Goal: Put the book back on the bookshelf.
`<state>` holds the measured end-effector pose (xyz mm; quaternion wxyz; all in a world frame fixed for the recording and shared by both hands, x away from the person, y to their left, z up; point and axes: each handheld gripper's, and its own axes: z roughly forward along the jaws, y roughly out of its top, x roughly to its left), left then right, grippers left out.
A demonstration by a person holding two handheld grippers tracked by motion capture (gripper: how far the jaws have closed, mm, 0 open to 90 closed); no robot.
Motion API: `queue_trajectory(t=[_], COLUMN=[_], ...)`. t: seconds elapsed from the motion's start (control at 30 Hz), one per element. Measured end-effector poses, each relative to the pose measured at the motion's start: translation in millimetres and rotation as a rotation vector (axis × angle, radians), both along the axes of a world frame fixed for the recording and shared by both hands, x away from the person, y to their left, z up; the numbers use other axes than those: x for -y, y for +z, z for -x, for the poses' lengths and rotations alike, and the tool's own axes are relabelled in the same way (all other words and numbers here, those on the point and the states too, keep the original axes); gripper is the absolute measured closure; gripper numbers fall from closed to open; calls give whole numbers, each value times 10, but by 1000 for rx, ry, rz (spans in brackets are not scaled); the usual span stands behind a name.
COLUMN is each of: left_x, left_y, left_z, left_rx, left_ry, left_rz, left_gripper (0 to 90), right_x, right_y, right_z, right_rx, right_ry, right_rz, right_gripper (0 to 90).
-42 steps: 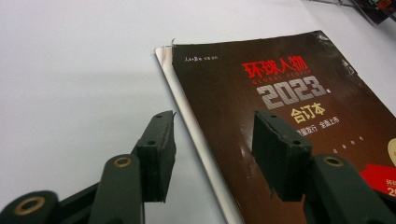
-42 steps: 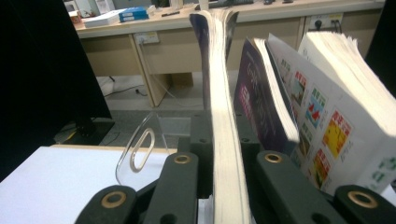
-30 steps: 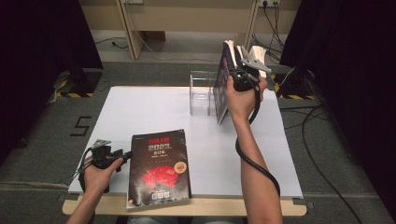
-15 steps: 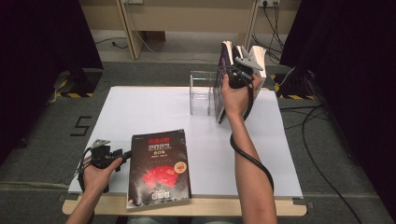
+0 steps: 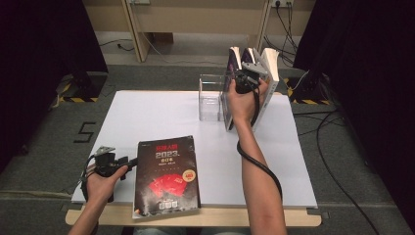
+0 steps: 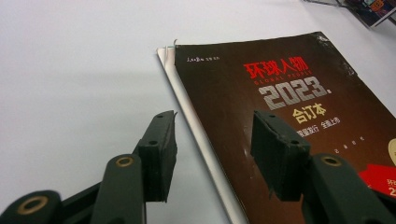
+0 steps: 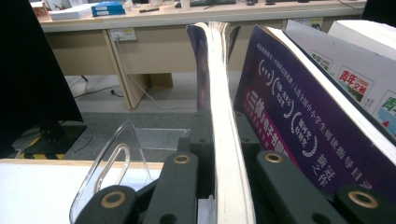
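A dark book (image 5: pixel 168 174) with red and silver "2023" lettering lies flat near the table's front edge. My left gripper (image 5: pixel 128 162) rests at its left side. In the left gripper view my left gripper (image 6: pixel 215 156) is open, its jaws standing either side of the dark book's (image 6: pixel 289 107) spine edge without pressing on it. At the back right, my right gripper (image 5: pixel 243 81) is shut on a thin upright book (image 5: pixel 228 100). The right gripper view has the jaws clamped on the thin book's page edge (image 7: pixel 219 116). A purple book (image 7: pixel 299 121) leans just to its right.
A clear plastic book stand (image 5: pixel 210 98) sits left of the held book; its curved wall (image 7: pixel 112 163) rises by my right jaws. A white-covered book (image 5: pixel 272 68) leans behind the purple one. The white table top (image 5: pixel 147 112) is bare between the two hands.
My right gripper has shifted left and slightly down with the thin book, closer to the clear stand. The left gripper and the dark book have stayed put.
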<state>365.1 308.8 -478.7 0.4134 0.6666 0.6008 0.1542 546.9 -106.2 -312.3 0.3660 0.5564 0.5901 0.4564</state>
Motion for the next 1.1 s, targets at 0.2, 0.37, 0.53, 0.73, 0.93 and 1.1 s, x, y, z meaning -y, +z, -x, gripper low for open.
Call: queue_trajectory(t=[0.2, 0.37, 0.53, 0.73, 0.93, 1.1], left_x=[13, 29, 34, 49, 65, 75], left_y=[-2, -7, -13, -12, -10, -6], left_z=[4, 5, 7, 12, 18, 21], left_rx=[0, -2, -3, -2, -1, 1], left_ry=[-2, -8, -9, -13, -18, -21], left_rz=[1, -1, -1, -2, -3, -2], left_gripper=[497, 498, 498, 499, 502, 503], right_x=[24, 51, 103, 205, 280, 397], right_y=[24, 47, 72, 111, 224, 248], right_z=[-25, -19, 46, 177, 401, 546], right_rx=[-29, -51, -52, -54, -16, -5], right_ry=[-2, 7, -9, -32, -39, -33], right_rz=[20, 47, 59, 91, 112, 92], right_gripper=[812, 758, 694, 670, 689, 773])
